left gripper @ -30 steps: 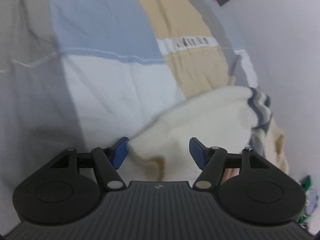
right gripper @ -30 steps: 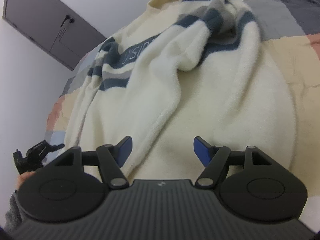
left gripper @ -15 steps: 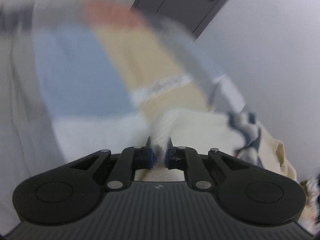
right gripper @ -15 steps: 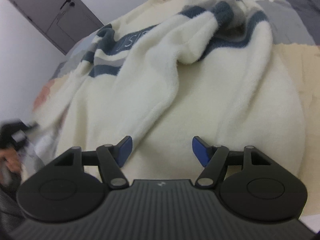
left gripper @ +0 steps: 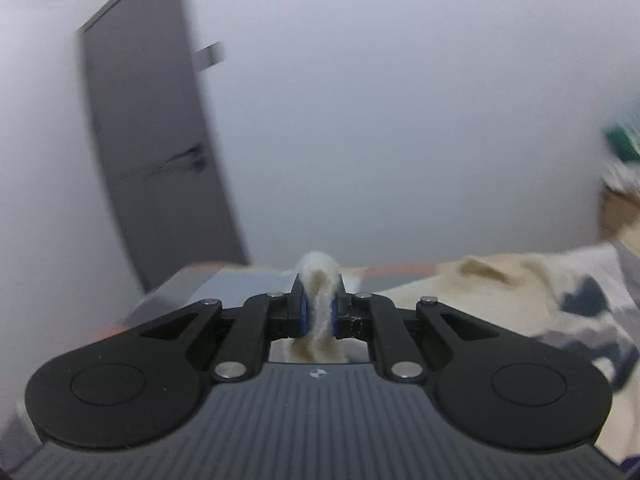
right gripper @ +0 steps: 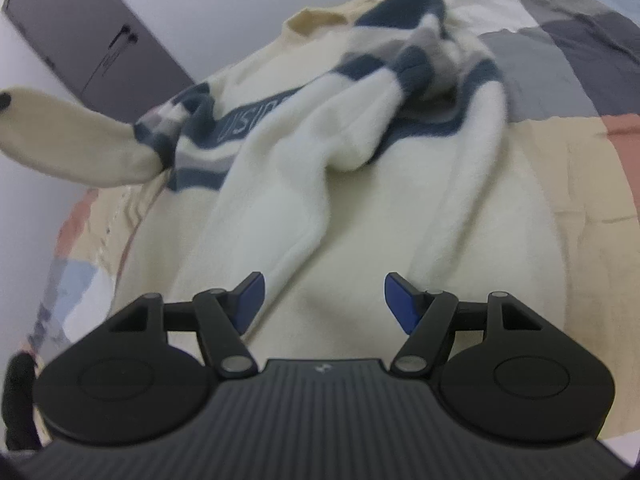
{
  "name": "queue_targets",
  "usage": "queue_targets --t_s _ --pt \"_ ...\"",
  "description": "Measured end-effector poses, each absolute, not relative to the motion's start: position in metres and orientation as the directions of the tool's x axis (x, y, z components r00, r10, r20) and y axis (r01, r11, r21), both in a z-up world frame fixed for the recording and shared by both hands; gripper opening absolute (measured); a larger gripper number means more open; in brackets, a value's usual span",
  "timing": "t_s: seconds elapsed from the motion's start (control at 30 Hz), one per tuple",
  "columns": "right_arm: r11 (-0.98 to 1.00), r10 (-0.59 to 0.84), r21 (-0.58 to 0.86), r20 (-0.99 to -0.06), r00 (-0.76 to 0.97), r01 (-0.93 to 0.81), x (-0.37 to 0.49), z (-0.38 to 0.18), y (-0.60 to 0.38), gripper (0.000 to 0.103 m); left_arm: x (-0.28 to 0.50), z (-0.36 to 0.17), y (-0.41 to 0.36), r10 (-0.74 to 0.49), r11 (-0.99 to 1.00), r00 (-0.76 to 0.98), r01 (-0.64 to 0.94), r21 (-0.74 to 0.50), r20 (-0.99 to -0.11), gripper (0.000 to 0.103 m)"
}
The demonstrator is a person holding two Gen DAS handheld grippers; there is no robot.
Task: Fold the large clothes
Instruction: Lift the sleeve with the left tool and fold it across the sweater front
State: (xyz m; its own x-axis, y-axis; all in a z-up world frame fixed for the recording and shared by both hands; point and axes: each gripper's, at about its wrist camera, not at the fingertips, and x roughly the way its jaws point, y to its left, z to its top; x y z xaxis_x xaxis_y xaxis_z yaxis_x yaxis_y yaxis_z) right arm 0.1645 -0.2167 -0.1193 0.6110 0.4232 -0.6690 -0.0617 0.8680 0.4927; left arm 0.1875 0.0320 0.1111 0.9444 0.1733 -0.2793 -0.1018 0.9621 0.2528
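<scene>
A cream sweater (right gripper: 360, 184) with navy and grey stripes lies rumpled on the patchwork bedspread (right gripper: 560, 92). My left gripper (left gripper: 319, 312) is shut on a cream fold of the sweater's sleeve (left gripper: 318, 280) and holds it high, pointing toward the wall. From the right wrist view that lifted sleeve (right gripper: 68, 140) stretches up and off to the left edge. My right gripper (right gripper: 322, 300) hovers open over the sweater's lower body, with nothing between its blue pads (right gripper: 250, 294). The other sleeve (right gripper: 304, 184) lies folded across the chest.
A dark grey door (left gripper: 156, 160) stands in the white wall beyond the bed's far end; the same door (right gripper: 92, 36) shows in the right wrist view. Something green (left gripper: 622, 144) sits blurred at the right edge. Bedspread lies bare to the right of the sweater.
My left gripper shut on the sweater's sleeve edge, then rose and rolled, pulling the sleeve up off the bed. My right gripper stayed open over the sweater's body.
</scene>
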Motion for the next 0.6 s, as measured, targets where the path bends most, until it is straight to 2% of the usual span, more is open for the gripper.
queue_targets --t_s 0.17,0.33,0.47,0.6 --pt "0.849 0.423 0.527 -0.648 0.633 -0.028 0.165 -0.118 -0.231 0.068 0.193 0.108 -0.058 -0.055 0.944 0.955 0.145 0.296 -0.29 0.012" --pt "0.836 0.404 0.548 -0.625 0.668 0.007 0.168 -0.118 -0.251 0.068 0.204 0.077 -0.136 -0.265 0.893 0.878 0.38 0.243 -0.399 0.012" --pt "0.812 0.423 0.584 -0.611 0.669 0.019 0.17 -0.124 -0.264 0.068 0.215 0.053 -0.162 -0.316 0.875 0.817 0.448 0.186 -0.482 0.012" --pt "0.821 0.418 0.57 -0.602 0.681 0.001 0.168 -0.122 -0.265 0.068 0.217 0.037 -0.165 -0.318 0.881 0.792 0.45 0.146 -0.521 0.013"
